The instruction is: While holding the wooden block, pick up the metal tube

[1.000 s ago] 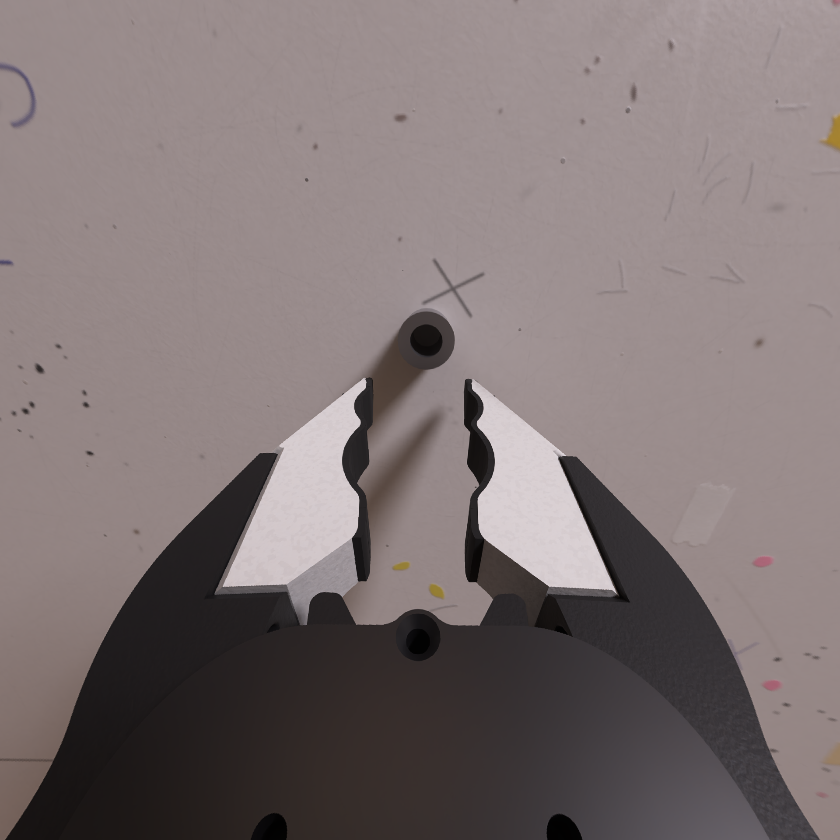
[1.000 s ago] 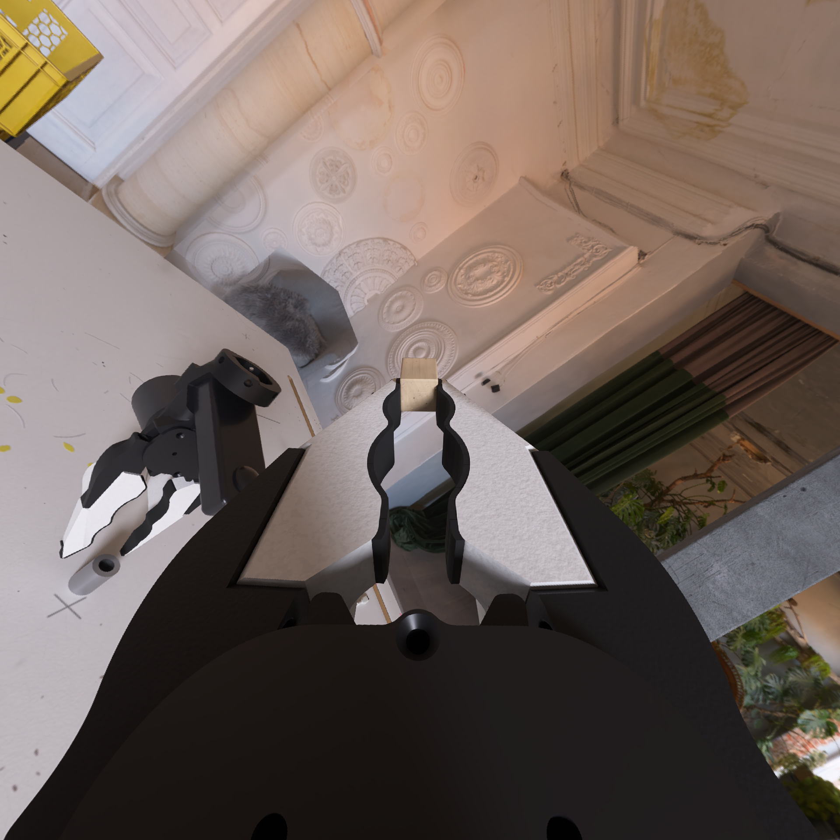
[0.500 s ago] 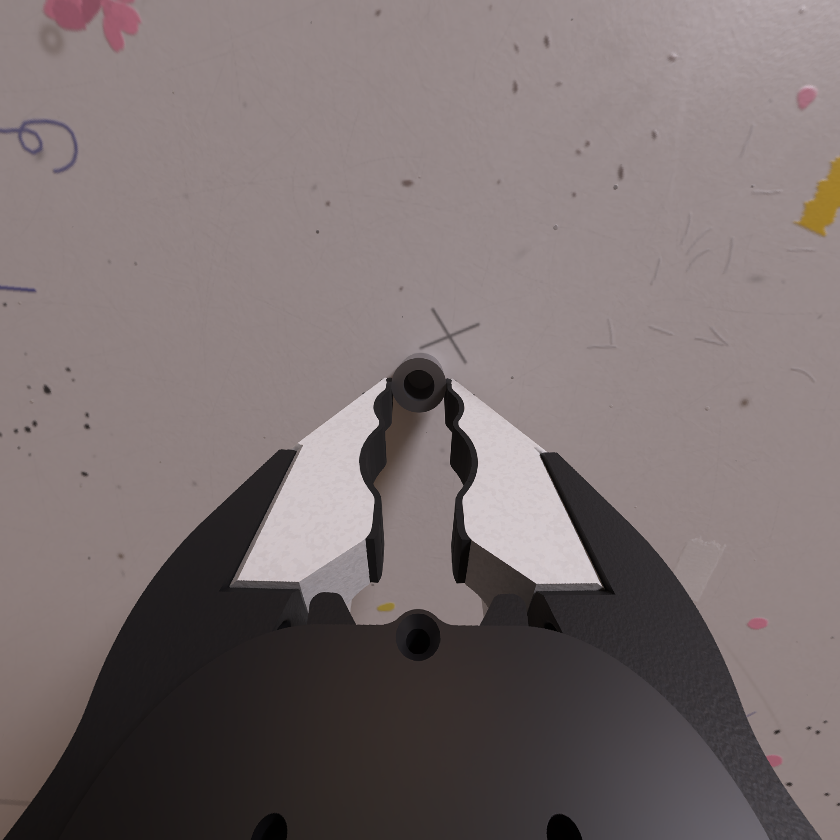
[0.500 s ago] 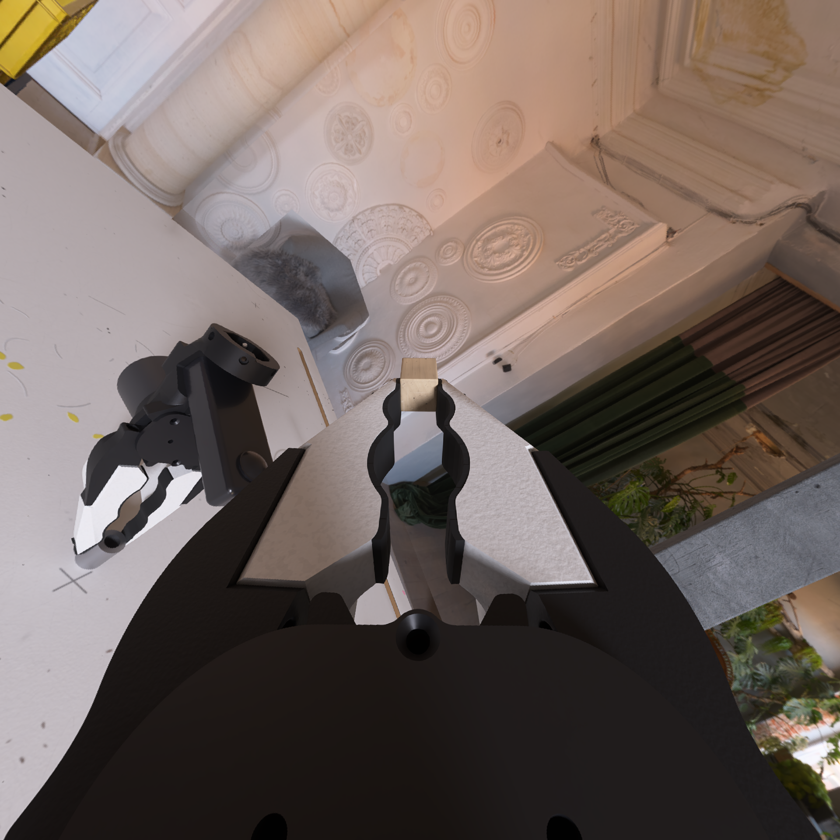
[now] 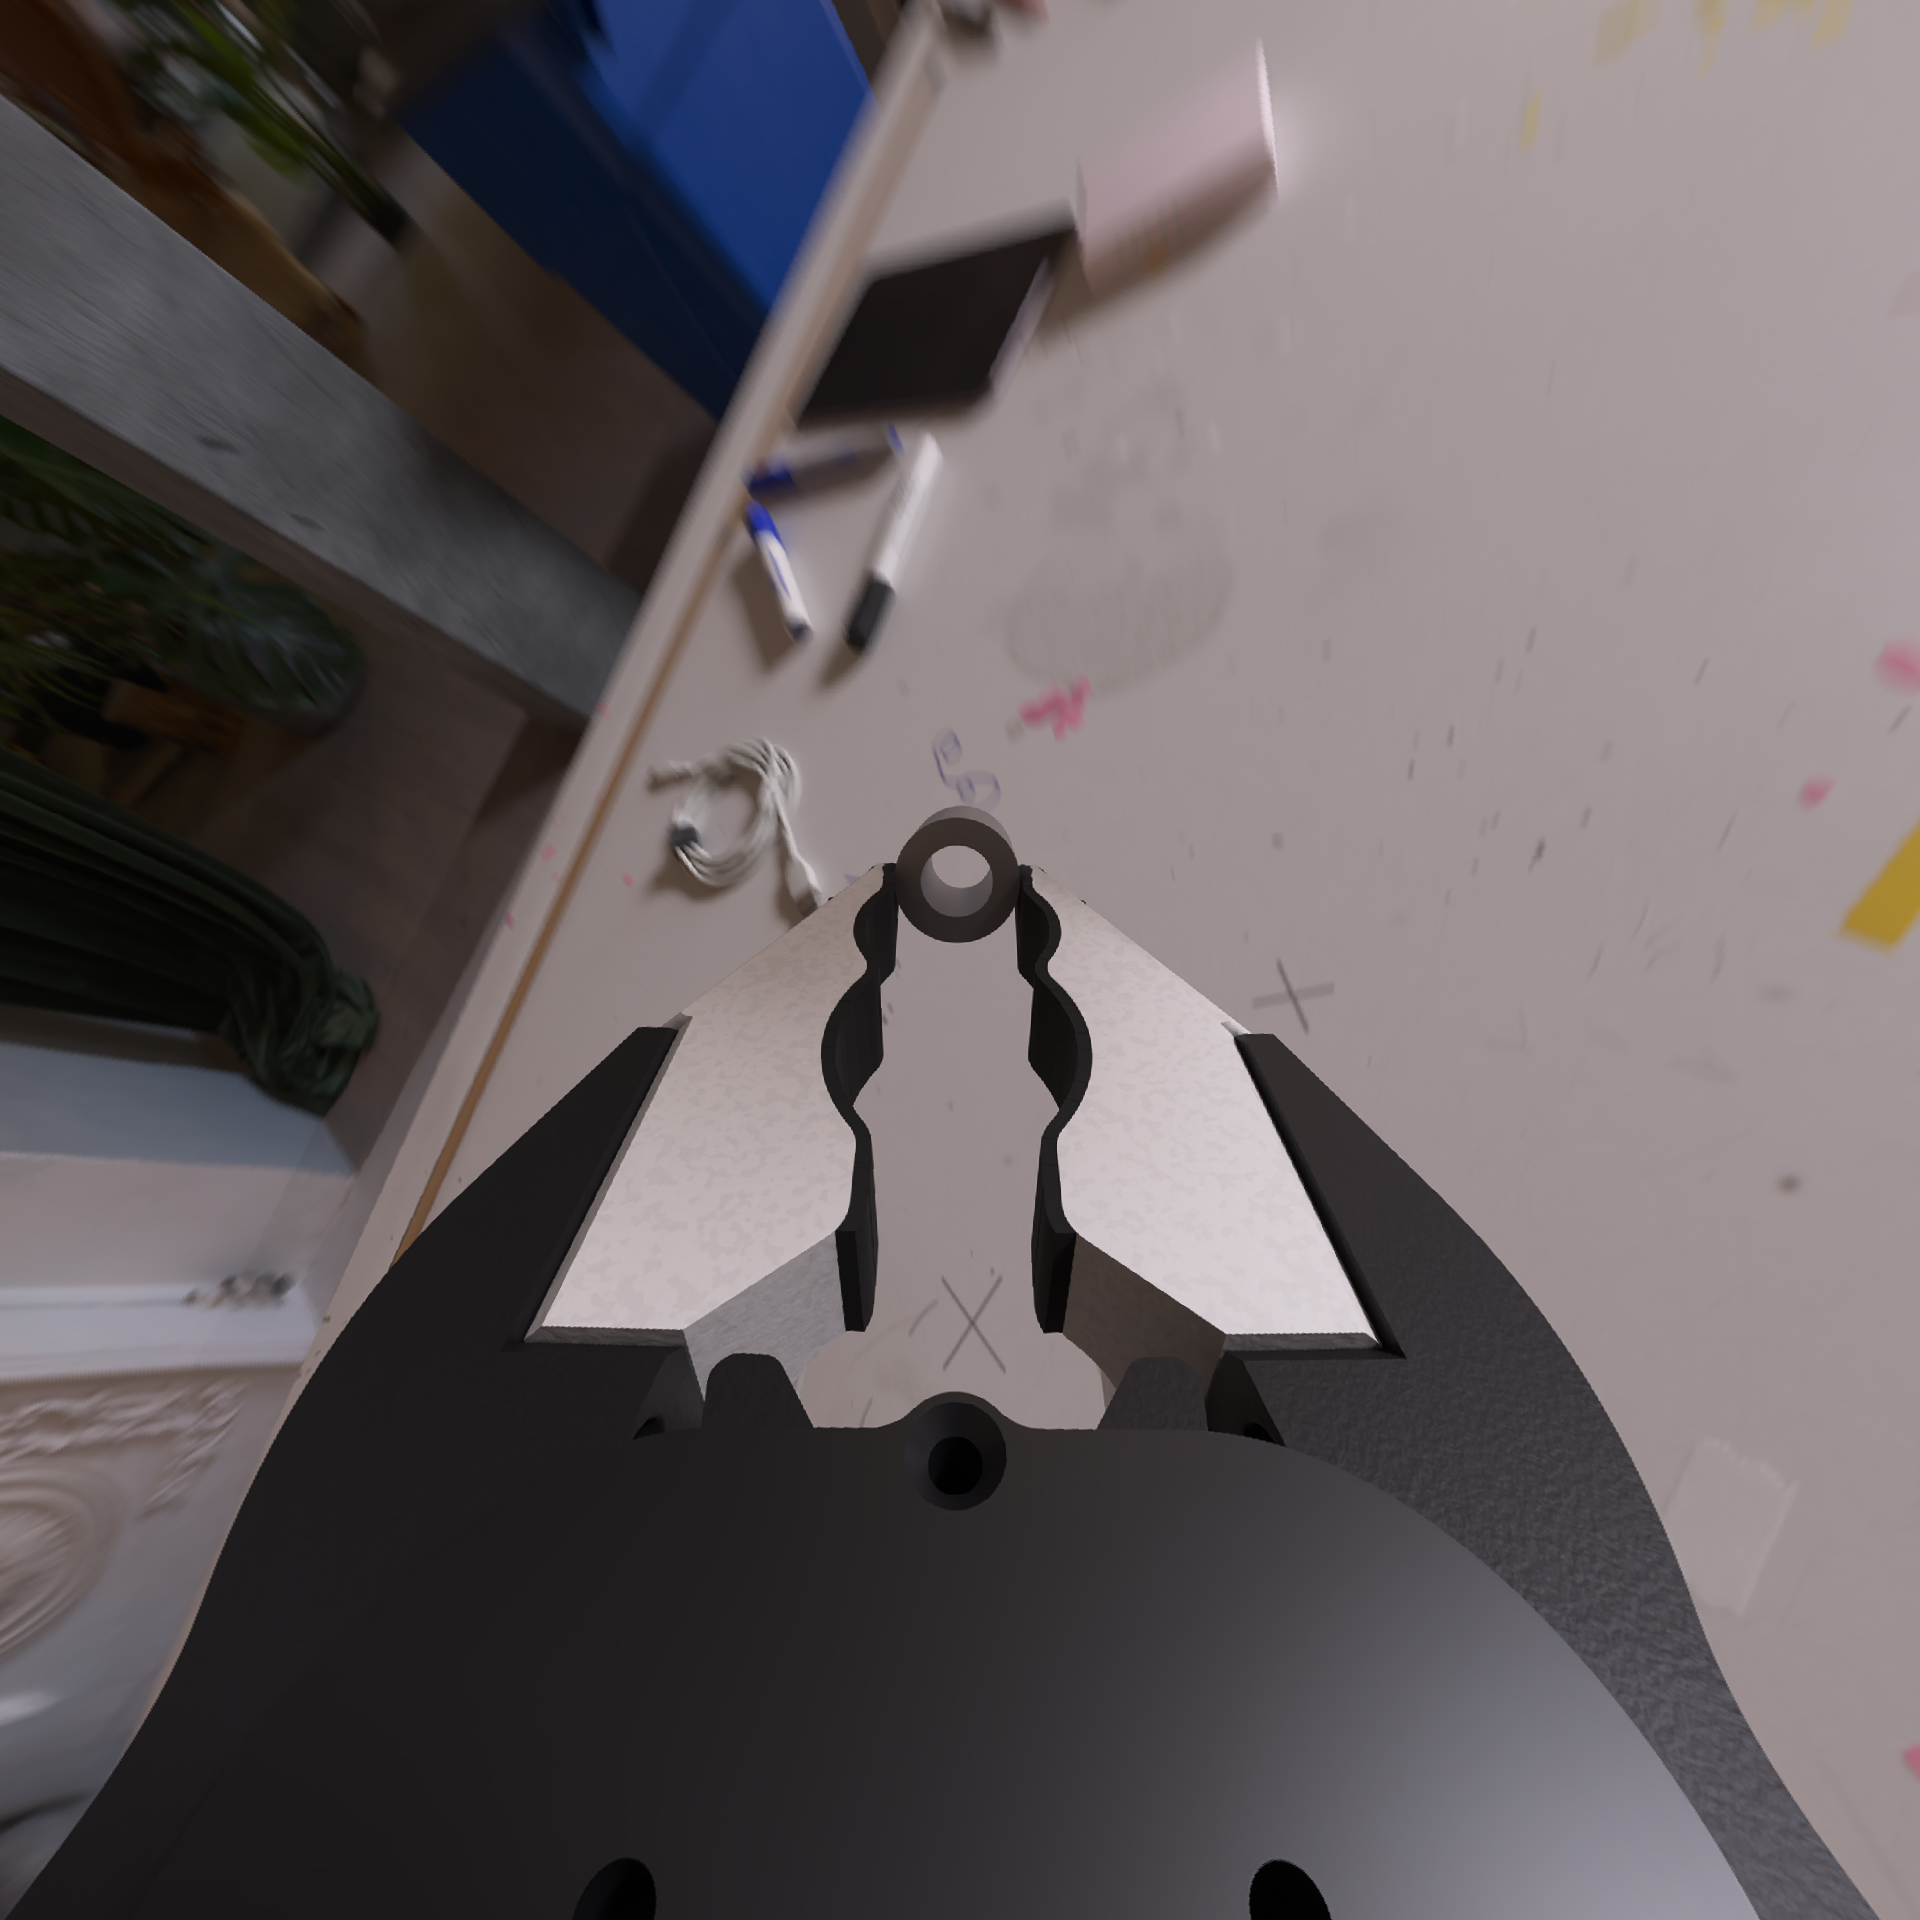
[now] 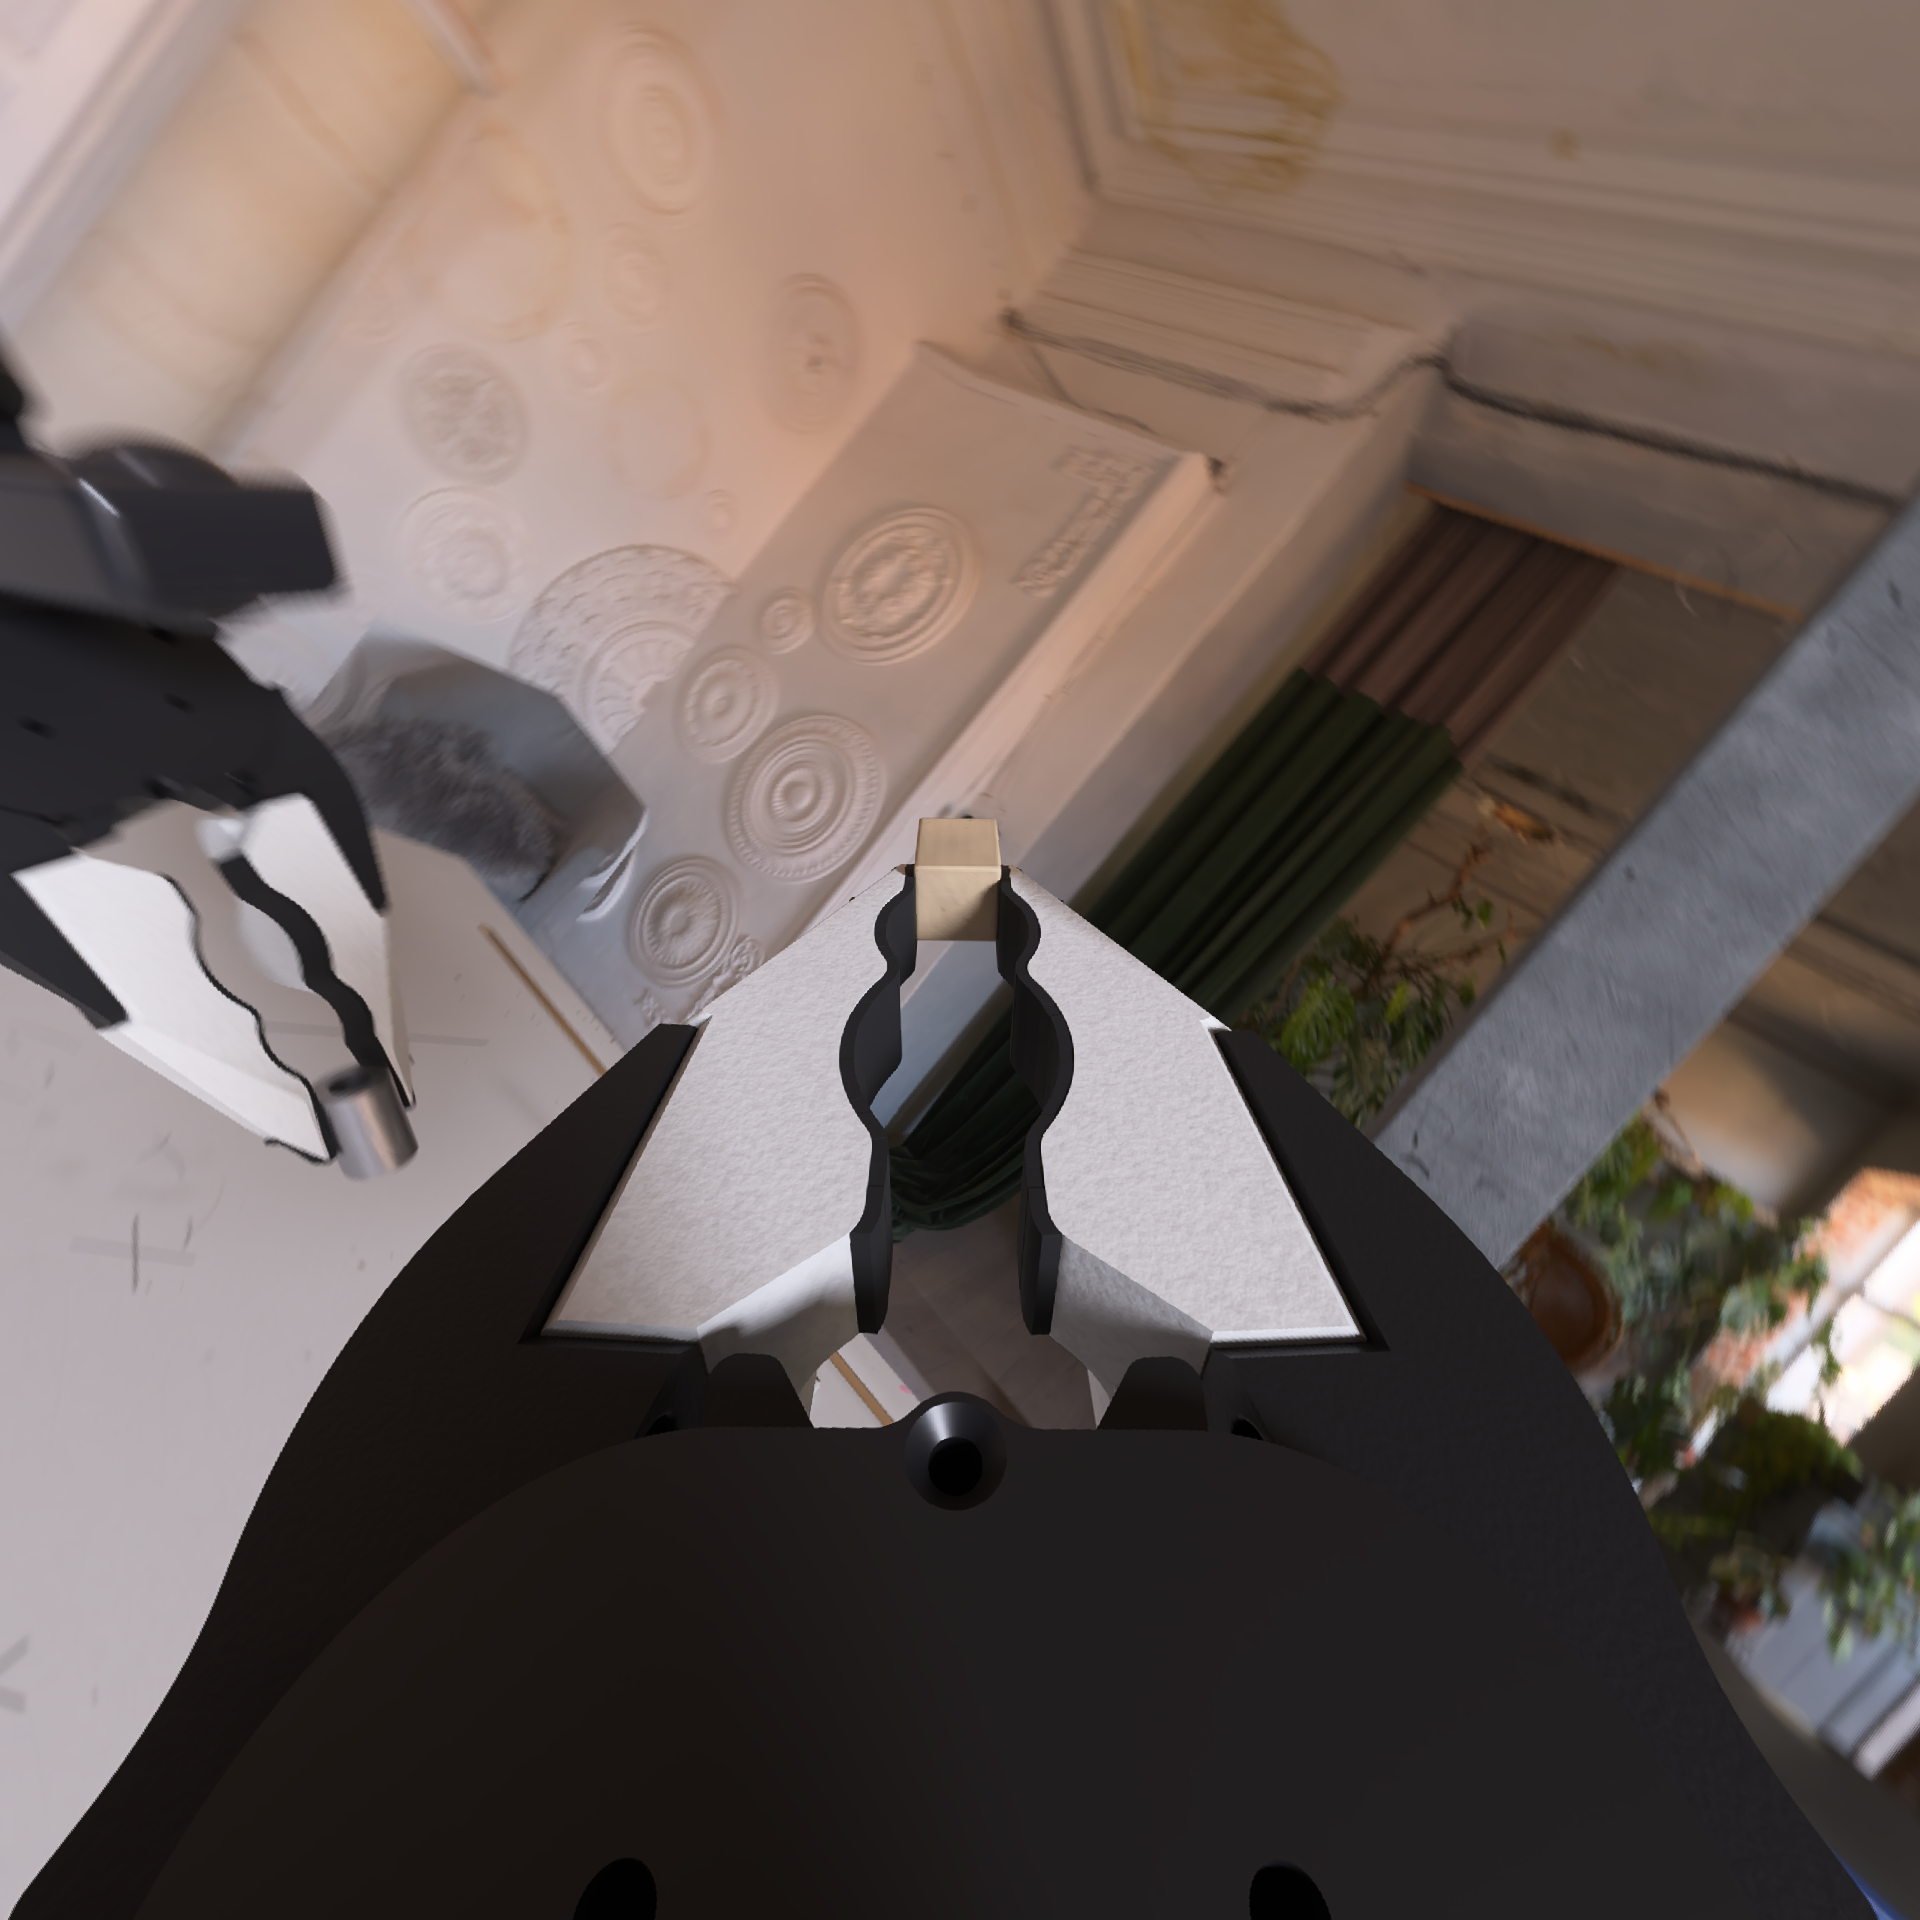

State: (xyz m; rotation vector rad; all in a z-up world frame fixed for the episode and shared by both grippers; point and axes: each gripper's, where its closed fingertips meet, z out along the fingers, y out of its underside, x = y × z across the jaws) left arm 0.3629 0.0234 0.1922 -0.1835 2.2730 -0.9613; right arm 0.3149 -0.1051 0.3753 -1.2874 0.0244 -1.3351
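My left gripper [image 5: 956,883] is shut on the metal tube [image 5: 954,881], a short grey cylinder seen end-on at the fingertips and held above the table. In the right wrist view the left gripper [image 6: 343,1101] shows at the left, raised, with the shiny tube [image 6: 366,1124] at its tips. My right gripper [image 6: 956,883] is shut on the wooden block [image 6: 954,878], a small tan cube pinched at the fingertips, held in the air and pointing away from the table.
The pale table [image 5: 1455,727] carries pen marks and paint specks. Two markers [image 5: 894,540], a coiled white cable [image 5: 738,810], a black flat object [image 5: 925,332] and a pale box [image 5: 1174,197] lie near its left edge [image 5: 623,727].
The left gripper has lifted the tube off the table and tilted up, so the table's edge and far objects came into view. The right gripper still holds the block.
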